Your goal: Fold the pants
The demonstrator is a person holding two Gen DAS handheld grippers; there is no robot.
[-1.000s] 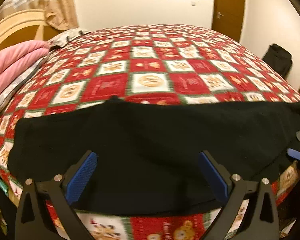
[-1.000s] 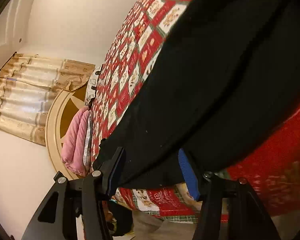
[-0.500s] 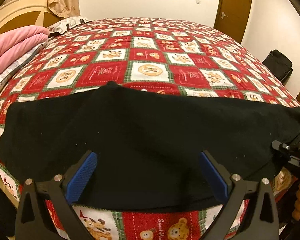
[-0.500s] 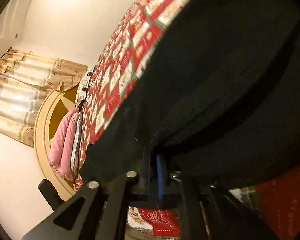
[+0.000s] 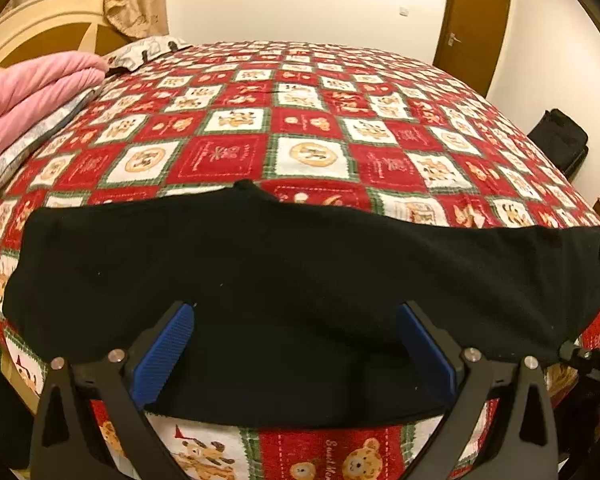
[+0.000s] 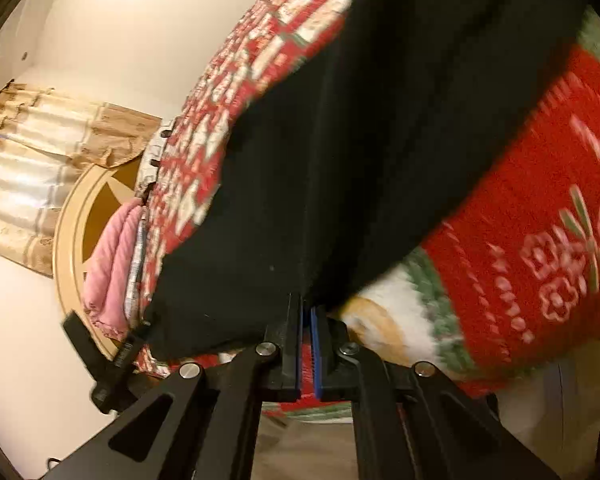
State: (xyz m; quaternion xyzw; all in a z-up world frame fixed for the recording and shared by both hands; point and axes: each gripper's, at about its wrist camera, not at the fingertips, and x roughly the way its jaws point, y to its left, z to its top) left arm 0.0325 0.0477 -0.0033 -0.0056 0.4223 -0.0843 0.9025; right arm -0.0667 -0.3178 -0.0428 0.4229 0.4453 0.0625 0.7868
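Black pants (image 5: 284, 264) lie flat and sideways across the near edge of the bed, on a red and white checked bedspread (image 5: 308, 120). My left gripper (image 5: 294, 312) hovers just over the middle of the pants near their front edge; its blue pads are wide apart and nothing is pinched. My right gripper (image 6: 306, 308) is shut on the edge of the pants (image 6: 380, 140) at their right end, and a crease runs up the cloth from the tips. In the left wrist view, that right gripper (image 5: 580, 354) shows at the cloth's right corner.
A folded pink blanket (image 5: 32, 92) and a pillow (image 5: 140, 50) lie at the head of the bed, by the cream headboard (image 5: 40, 36). A brown door (image 5: 476, 24) and a black bag (image 5: 560, 144) on the floor stand beyond the far right side.
The right gripper's jaws went from apart around the pants' edge to shut on it, and the view then shifted along the cloth. The left gripper stayed open over the pants.
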